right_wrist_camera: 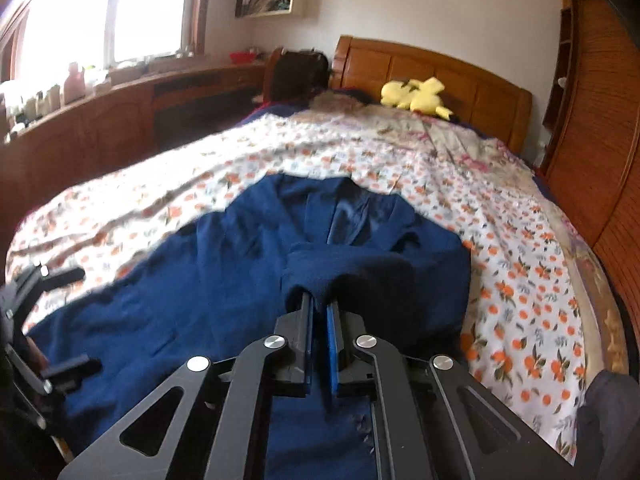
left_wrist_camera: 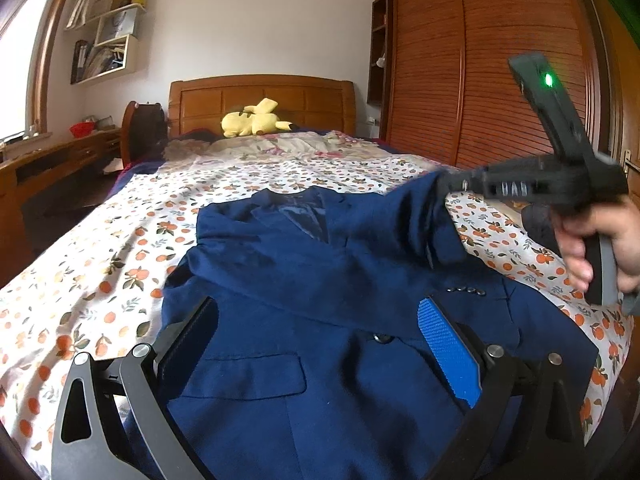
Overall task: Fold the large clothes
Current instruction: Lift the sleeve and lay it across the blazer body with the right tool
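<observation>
A navy blue jacket lies face up on the bed, collar toward the headboard. My left gripper hovers over its lower front, jaws wide open, with the cloth below and nothing pinched; the right wrist view shows this left gripper at its left edge. My right gripper is shut on the jacket's sleeve, which is bunched and raised above the jacket's body. In the left wrist view the right gripper holds that sleeve up at the right, with a hand on its grip.
The bed has a white sheet with orange fruit print and a wooden headboard. A yellow plush toy lies by the pillows. A wooden wardrobe stands on the right, a desk under the window on the left.
</observation>
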### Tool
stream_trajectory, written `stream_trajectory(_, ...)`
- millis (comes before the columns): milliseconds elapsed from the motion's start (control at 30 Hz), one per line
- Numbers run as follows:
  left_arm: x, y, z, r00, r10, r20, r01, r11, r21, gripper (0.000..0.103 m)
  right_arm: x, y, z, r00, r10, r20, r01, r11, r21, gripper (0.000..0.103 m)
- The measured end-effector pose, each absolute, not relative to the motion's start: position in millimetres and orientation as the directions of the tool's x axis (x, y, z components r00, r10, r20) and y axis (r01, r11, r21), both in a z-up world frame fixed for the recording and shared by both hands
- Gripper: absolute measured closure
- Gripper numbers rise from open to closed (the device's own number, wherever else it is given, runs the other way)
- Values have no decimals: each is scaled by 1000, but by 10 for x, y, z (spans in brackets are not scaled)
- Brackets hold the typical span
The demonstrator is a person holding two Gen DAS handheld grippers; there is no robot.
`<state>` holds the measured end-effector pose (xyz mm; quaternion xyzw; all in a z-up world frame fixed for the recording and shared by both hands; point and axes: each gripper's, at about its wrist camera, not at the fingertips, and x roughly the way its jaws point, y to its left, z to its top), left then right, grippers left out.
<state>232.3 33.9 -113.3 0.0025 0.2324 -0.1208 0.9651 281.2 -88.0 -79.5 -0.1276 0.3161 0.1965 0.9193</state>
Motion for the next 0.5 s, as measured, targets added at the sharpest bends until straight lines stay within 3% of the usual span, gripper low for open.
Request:
stream_trajectory(133,2261,379,-1142,863,-227,-451,229,972,-52,3,2701,-874,-890,715,263,-647,-419,903,-96,82)
stream_trajectory(500,2130,321,-1125,864,-227,-449,239,970,-31,3,2311,-1131,-945,703,251,-665,-389,919,-64,79)
